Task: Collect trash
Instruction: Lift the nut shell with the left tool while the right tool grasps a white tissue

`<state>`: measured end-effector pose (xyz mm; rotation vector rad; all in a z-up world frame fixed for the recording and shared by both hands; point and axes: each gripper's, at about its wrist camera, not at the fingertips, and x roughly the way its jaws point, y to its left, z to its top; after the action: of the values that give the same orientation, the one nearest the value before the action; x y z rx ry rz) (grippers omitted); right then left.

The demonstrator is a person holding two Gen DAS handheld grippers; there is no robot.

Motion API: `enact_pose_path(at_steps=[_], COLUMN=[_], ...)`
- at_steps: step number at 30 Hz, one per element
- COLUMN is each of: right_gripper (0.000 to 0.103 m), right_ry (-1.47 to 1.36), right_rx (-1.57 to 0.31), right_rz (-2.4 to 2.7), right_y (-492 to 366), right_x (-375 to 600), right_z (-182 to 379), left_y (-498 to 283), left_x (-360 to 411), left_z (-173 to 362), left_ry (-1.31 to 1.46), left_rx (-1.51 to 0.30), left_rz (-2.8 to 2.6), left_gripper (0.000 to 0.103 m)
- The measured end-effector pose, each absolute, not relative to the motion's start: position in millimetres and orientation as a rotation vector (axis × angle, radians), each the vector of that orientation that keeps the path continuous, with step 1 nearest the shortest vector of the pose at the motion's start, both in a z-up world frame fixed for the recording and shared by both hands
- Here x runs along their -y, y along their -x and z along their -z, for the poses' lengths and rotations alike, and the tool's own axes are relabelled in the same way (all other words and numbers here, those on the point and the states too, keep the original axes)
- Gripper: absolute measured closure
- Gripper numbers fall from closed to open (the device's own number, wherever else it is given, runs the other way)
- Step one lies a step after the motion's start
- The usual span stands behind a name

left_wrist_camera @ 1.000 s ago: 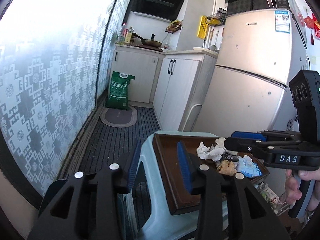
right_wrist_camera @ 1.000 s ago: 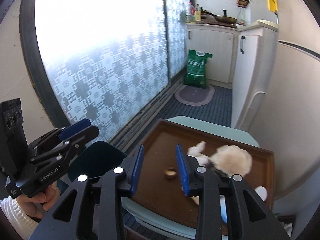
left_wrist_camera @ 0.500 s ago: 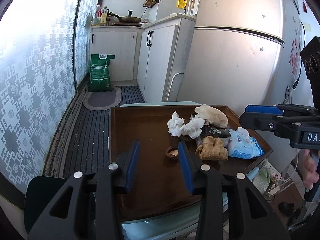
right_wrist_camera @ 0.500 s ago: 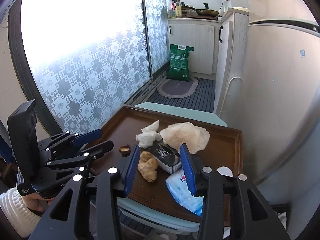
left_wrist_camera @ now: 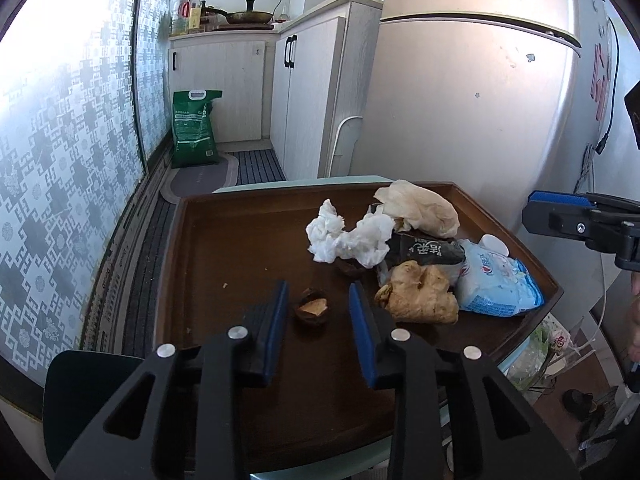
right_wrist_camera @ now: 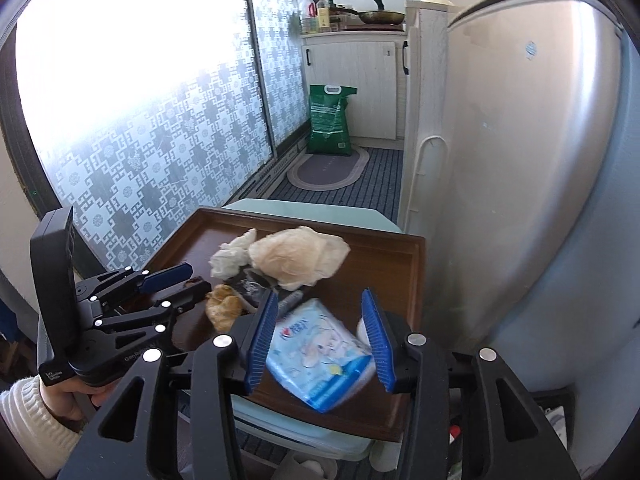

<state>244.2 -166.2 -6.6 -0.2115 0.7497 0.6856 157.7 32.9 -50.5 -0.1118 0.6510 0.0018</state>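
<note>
Jaws apart, left hand-held gripper [left_wrist_camera: 318,304] straddles a nutshell [left_wrist_camera: 311,311]; right hand-held gripper [right_wrist_camera: 322,330], wide, frames a tissue pack [right_wrist_camera: 320,354].

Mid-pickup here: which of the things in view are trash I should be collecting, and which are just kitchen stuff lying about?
Trash on the tray:
nut shell
white tissue
beige crumpled bag
black wrapper
brown paper wad
blue tissue pack

Lying about:
green sack
floor mat
frying pan
oil bottles
fridge
</note>
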Motion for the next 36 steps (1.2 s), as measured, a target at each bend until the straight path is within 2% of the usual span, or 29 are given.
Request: enact_pose_path(at_steps=[1, 3, 21, 31, 36], right_gripper=[0.056, 0.055, 0.055, 0.055, 0.065], right_ry=[0.207, 0.193, 0.186, 0.233, 0.279], right_rx=[-0.752, -0.757, -0.776, -0.789, -0.798], right_rz=[-0.682, -0.675, -0.729, -0.782, -0.814], right_y=[-245.8, -249.1, -251.9, -242.7, -235.2], right_x=[169.5, 176.3, 139.4, 99.8, 72.3], right_z=[6.8, 6.8, 9.1, 13.4, 18.8], left_y=[-158.3, -159.3, -146.4, -129.3, -122.7], left_x=[-31.4, -29.6, -32.8, -64.4, -75.8], left_z=[50.5, 50.9, 39.1, 30.6, 27.3], left_ry=[0.104, 0.096, 0.140, 0.212, 0.224], left_rx=[-0.653, -0.657, -0.611, -0.573, -0.564], left_rz=[-0.005, -0.008, 0.028, 0.007, 0.001], left_gripper=[0.077, 0.082, 0.083, 0.083, 0.083])
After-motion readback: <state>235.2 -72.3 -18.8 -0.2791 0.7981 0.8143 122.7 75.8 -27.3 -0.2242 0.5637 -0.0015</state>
